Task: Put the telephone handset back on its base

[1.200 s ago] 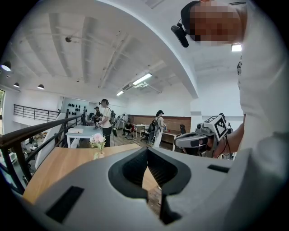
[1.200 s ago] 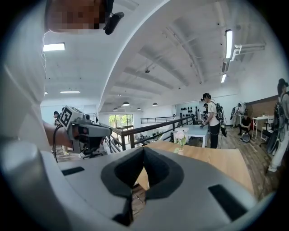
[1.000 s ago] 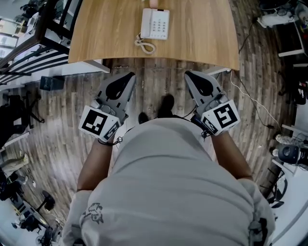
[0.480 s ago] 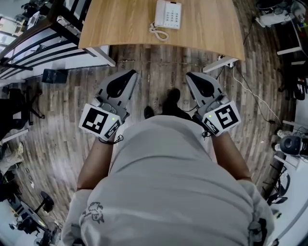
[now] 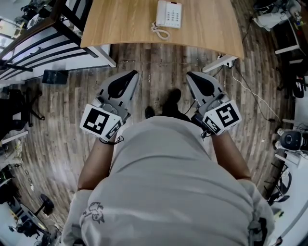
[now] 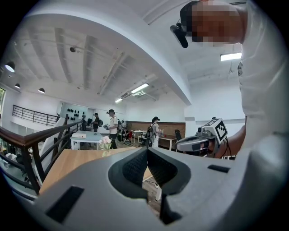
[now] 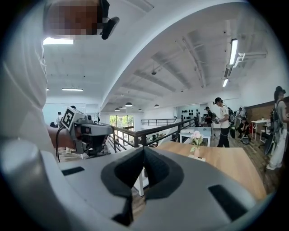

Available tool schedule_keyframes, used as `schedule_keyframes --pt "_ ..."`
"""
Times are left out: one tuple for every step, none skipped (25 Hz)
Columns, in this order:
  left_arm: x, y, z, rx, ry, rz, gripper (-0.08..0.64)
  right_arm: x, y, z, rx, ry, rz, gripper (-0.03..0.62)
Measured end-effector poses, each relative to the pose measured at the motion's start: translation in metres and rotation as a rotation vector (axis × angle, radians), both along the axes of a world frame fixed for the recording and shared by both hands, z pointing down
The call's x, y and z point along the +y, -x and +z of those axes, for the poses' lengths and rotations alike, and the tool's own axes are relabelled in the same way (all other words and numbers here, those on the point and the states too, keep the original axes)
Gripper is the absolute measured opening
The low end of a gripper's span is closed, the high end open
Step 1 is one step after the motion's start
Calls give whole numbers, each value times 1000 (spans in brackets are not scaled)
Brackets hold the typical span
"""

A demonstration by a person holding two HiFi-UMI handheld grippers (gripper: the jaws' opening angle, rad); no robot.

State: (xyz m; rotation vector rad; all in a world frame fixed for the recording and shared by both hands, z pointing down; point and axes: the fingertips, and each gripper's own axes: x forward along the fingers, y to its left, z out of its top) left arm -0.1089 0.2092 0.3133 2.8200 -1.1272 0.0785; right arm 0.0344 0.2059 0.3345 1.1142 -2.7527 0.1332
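Note:
A white telephone with a keypad stands at the top of the head view, on a wooden table. Its coiled cord lies in front of it; how the handset sits is too small to tell. Both grippers hang over the plank floor, well short of the table. My left gripper is shut and empty, its pads meeting in the left gripper view. My right gripper is likewise shut with nothing in it. Each gripper view shows the other gripper off to the side.
A dark railing runs left of the table. Cables and a power strip lie on the floor by the table's right end. Office gear crowds the right edge. A small flower vase stands on the table. Several people stand at far desks.
The table and telephone now sit a little higher and further right in the head view than a second ago. Both grippers hold the same place, still shut.

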Motion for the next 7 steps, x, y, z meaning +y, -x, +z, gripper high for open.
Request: schedule_keyframes --pt "1 0 -1 1 -1 2 5 1 0 0 -3 1 1 6" --pt "1 0 -1 2 -1 4 5 1 1 -1 -4 1 2 6" --pt "2 0 -1 2 -1 4 5 2 0 -1 -4 0 2 6" --pt "3 -1 -2 2 0 4 5 2 0 -2 -4 -1 3 6" --pt "3 -2 -2 2 0 3 5 2 -1 -3 -3 -3 3 6" --pt "4 -3 -3 2 1 3 5 3 -2 -3 -3 -4 2 6" --pt "5 -4 -3 2 1 2 5 3 -3 -4 -3 -5 2 6"
